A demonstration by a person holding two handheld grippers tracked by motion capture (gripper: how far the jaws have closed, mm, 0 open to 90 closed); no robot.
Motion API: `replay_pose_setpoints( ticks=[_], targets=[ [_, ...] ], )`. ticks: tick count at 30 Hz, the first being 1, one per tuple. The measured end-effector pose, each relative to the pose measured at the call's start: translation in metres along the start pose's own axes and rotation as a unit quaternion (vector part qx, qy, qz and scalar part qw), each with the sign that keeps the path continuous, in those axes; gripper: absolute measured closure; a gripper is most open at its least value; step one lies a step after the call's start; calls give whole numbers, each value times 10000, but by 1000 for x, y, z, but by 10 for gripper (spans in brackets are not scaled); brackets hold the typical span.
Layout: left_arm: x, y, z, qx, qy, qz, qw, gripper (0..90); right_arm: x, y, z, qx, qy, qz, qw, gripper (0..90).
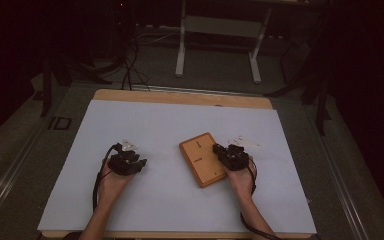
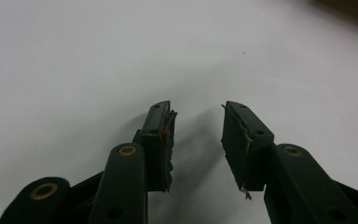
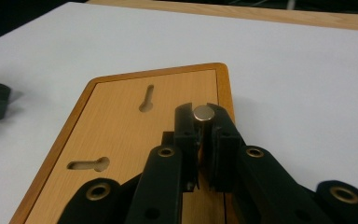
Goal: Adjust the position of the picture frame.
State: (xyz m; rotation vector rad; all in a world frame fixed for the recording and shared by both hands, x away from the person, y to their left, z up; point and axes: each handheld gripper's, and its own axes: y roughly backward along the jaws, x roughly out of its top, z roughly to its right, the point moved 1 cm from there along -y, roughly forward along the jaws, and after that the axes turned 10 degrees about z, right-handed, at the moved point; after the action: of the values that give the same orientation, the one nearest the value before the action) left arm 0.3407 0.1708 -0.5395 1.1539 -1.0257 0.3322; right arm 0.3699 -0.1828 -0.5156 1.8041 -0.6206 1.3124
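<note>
Table: a wooden table [image 1: 180, 96] with a white sheet [image 1: 170, 195] laid over most of it; bare wood shows along the far edge.

Board: a flat orange-brown wooden board [image 1: 200, 157] with rounded corners lies on the sheet right of centre, turned at an angle. The right gripper view shows two keyhole-shaped slots [image 3: 146, 99] cut into its face.

Right gripper: over on the right, the right gripper [image 1: 231, 156] sits at the board's right side, partly over its edge. In its own view the right gripper [image 3: 203, 122] has its jaws drawn narrow, pinching a small round silvery metal piece [image 3: 203, 112] between the tips, just above the board near its right rim.

Metal piece: whether it is fixed to the board or loose, the pictures cannot tell.

Left gripper: well to the left of the board, the left gripper [image 1: 126, 162] hovers low over bare white sheet. In its own view the left gripper [image 2: 198, 122] has its jaws spread, a clear gap between them and nothing in it; the pads [image 2: 235, 140] look worn and ragged at the edges.

Hands: both forearms reach in from the near edge, left hand [image 1: 111, 181] and right hand [image 1: 241, 179] each behind its gripper, cables trailing back.

Background: beyond the far edge, a dim floor with white frame legs [image 1: 181, 55] and dark cables.
</note>
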Motion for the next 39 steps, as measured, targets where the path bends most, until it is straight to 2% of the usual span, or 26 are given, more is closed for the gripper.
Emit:
replay_pose_setpoints(
  ticks=[5, 9, 14, 18, 23, 26, 29, 34, 35, 37, 39],
  targets=[
    [0, 0, 1, -30, 24, 52, 10000, 623, 2, -5, -11, 322, 128, -4, 9994, 844],
    [1, 0, 3, -193, -15, 109, 9998, 630, 4, -5, -20, 594, 285, -13, 9978, 844],
    [1, 0, 6, -429, -13, 148, 9990, 737, 8, -4, -31, 953, 430, 61, 9945, 844],
    [3, 3, 7, -655, 44, 365, 9972, 875, 10, -4, -37, 1144, 527, 54, 9920, 844],
    [7, 6, 10, -970, 182, 663, 9929, 895, 7, -7, -41, 1409, 646, -29, 9879, 843],
    [9, 4, 14, -1018, 119, 645, 9926, 895, 5, -9, -44, 1530, 598, -83, 9864, 843],
    [8, 1, 16, -1074, 155, 576, 9924, 895, 3, -14, -46, 1570, 629, -151, 9855, 843],
    [9, 0, 18, -1046, 162, 599, 9926, 894, 3, -19, -47, 1561, 613, -215, 9856, 843],
    [9, 0, 18, -1039, 162, 567, 9928, 893, 2, -23, -49, 1626, 625, -262, 9844, 843],
    [9, -1, 18, -1000, 147, 523, 9935, 893, 2, -26, -51, 1669, 621, -287, 9836, 843],
    [9, -1, 18, -1028, 165, 527, 9932, 893, 2, -27, -53, 1669, 621, -292, 9836, 842]
  ],
)
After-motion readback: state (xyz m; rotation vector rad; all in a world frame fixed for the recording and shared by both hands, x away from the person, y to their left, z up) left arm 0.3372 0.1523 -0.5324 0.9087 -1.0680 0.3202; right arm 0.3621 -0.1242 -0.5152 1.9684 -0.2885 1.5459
